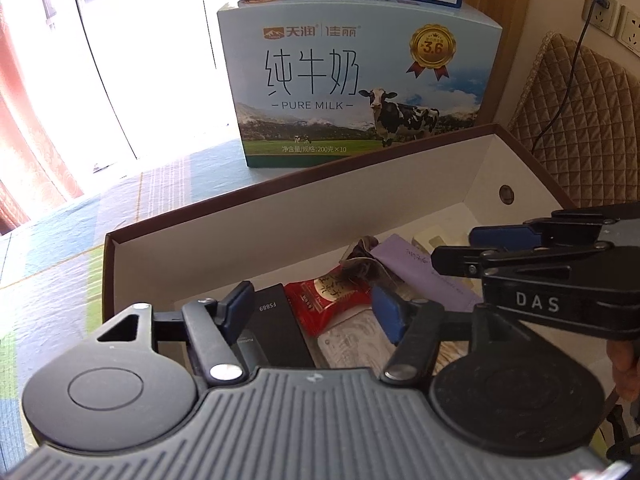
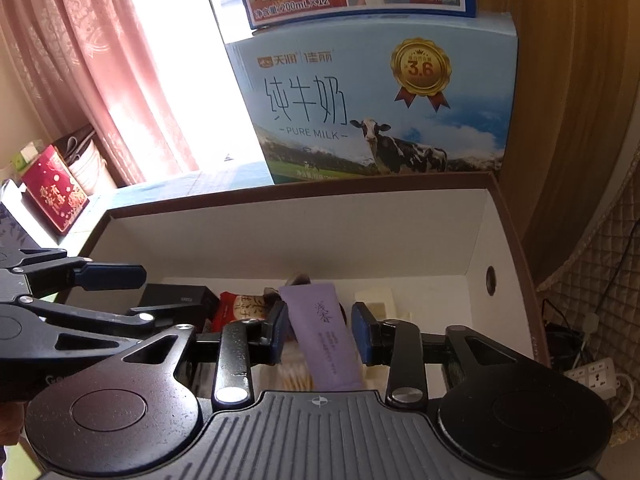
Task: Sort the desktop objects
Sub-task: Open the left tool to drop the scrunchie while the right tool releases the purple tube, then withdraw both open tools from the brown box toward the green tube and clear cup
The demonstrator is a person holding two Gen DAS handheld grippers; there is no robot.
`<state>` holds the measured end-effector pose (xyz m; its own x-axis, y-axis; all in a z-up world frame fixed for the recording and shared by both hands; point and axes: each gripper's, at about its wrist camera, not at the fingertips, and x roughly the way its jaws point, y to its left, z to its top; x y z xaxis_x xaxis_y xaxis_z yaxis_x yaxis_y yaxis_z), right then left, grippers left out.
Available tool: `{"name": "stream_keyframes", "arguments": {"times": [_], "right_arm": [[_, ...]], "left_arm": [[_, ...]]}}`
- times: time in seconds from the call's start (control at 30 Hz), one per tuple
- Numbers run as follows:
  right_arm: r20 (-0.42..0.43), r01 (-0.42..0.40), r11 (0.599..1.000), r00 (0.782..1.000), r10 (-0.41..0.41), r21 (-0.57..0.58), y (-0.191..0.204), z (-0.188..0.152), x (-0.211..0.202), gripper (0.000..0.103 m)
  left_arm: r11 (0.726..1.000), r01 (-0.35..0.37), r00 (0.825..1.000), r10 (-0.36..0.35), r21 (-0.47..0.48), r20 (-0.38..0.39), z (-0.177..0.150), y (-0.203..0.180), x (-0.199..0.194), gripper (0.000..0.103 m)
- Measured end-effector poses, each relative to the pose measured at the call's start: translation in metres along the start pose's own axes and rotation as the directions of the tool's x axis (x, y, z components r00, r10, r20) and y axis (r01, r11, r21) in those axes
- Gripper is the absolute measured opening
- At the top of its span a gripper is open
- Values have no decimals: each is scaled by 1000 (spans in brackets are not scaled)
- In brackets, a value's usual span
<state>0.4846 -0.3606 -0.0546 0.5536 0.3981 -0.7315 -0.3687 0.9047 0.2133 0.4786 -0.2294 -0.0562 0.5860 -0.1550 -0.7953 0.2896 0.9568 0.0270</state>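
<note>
Inside the storage box [image 2: 280, 236], left to right, lay a black case [image 2: 176, 298], a red snack packet [image 2: 236, 308] and a purple tube [image 2: 328, 340]. Both the left gripper [image 1: 316, 308] and right gripper [image 2: 320, 336] hung above, jaws apart and empty; sorting looked nearly done.

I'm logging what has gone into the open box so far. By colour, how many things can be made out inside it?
Black: 1, the black box
Red: 1, the red snack packet
Purple: 1, the purple tube
Cream: 1, the cream item
Dark brown: 1, the crumpled wrapper
Total: 5 in the cardboard box; paler things lie beneath, unclear.
</note>
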Motion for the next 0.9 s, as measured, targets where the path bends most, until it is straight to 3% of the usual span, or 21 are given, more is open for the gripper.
{"name": "stream_keyframes", "arguments": {"times": [0.07,0.27,0.43,0.63,0.9], "right_arm": [[15,9,1000,1000,-9,3,0,-3,-8,55],[36,-2,1000,999,3,-22,1,-15,-34,77],[44,-1,999,999,3,-48,7,-23,-52,89],[51,-2,1000,999,4,-28,16,-31,-73,96],[67,0,1000,998,2,-26,30,-41,-99,99]], "left_arm": [[1000,1,1000,-1,-1,11,-2,1,-6,70],[1000,-5,1000,5,-20,24,-10,6,-25,79],[999,-18,999,19,-43,33,-20,9,-43,88],[997,-62,997,63,-40,43,-32,-8,-68,90],[995,-96,994,98,-39,46,-51,-22,-98,95]]}}
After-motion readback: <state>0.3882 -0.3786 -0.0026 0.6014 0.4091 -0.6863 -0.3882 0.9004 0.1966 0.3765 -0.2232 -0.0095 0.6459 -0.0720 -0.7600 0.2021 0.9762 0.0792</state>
